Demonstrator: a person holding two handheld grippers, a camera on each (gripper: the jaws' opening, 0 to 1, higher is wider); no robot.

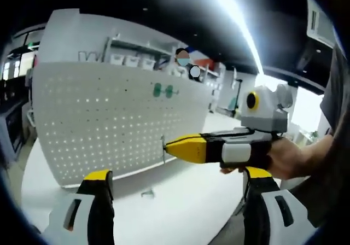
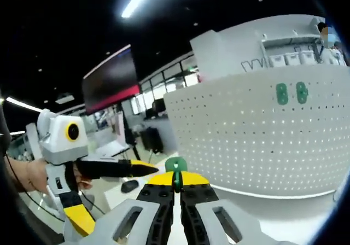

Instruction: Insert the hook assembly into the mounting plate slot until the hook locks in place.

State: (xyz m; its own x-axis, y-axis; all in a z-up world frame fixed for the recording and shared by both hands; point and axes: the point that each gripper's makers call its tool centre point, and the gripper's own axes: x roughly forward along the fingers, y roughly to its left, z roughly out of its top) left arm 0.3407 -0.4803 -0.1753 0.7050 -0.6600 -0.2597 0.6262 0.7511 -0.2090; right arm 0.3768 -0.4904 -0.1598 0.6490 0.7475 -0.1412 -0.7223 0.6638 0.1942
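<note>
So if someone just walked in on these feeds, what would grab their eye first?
Probably the big white pegboard standing upright on the white table, with two green hooks already mounted near its upper edge. Next, the right gripper reaching toward the board's lower part in the left gripper view; in its own view its jaws are shut on a green hook piece. The left gripper has its jaws spread wide.
</note>
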